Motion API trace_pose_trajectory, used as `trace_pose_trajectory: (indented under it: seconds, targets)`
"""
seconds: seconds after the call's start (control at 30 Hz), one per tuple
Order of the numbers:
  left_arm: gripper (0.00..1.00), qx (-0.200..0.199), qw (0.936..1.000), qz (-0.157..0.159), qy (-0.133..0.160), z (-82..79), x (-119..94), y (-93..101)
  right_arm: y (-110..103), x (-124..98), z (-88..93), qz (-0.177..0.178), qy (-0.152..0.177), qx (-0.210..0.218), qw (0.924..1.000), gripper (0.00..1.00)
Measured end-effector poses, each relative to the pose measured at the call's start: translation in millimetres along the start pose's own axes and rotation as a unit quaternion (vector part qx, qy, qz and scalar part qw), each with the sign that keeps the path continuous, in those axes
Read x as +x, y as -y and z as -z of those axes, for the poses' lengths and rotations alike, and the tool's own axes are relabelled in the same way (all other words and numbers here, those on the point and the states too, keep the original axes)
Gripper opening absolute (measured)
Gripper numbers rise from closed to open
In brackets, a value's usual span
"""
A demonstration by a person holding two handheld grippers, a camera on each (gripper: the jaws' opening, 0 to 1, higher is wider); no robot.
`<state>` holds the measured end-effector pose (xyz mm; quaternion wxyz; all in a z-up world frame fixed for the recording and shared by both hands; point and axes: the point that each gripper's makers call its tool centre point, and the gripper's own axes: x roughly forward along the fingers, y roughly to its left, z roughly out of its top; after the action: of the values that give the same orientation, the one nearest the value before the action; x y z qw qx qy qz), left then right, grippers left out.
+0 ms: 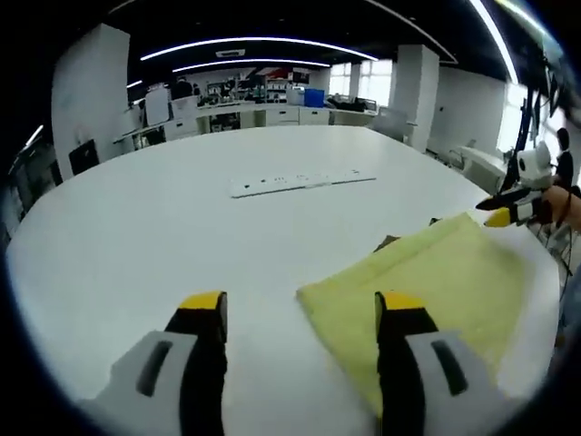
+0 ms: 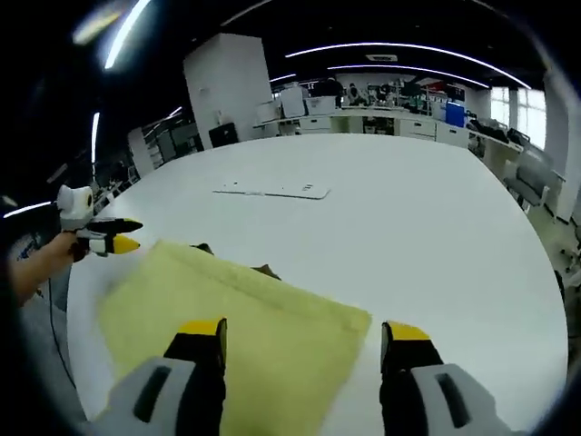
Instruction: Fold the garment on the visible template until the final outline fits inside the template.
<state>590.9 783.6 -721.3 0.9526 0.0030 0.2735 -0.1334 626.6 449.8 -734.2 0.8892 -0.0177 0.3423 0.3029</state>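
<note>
- Left hand-held gripper point(image 1: 301, 313): jaws spread wide apart at the bottom of the left gripper view, gripping nothing.
- Right hand-held gripper point(image 2: 304, 341): jaws likewise spread apart, at the bottom of the right gripper view.

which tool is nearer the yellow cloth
Right, narrowly. The right tool hangs over the yellow cloth, which fills most of the gap between its open jaws. The left tool straddles just a corner, mostly over bare table.

Big white table point(image 1: 182, 227) up front, white pillar point(image 2: 227, 86) behind, ceiling light strips point(image 1: 245, 41) glowing, bright windows point(image 1: 363, 80) beyond cluttered desks point(image 1: 263, 113).
</note>
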Motion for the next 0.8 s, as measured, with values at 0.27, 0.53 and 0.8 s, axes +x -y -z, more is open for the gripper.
trace_pose_trajectory:
  seconds: [0.27, 0.53, 0.8]
  targets:
    - [0.82, 0.005, 0.9994, 0.031, 0.017, 0.5, -25, 14.1, -16, -22, 13.6, -0.028, -0.012, -0.017, 0.9994, 0.81]
    - [0.84, 0.003, 0.9971, 0.071, 0.029, 7.4, -50, 28.6, -31, -51, 35.8, -0.052, -0.026, -0.026, 0.9980, 0.83]
    - [0.76, 0.021, 0.9960, 0.085, 0.012, 29.4, -70, 32.3, -37, -73, 58.8, -0.062, -0.037, -0.022, 0.9971, 0.79]
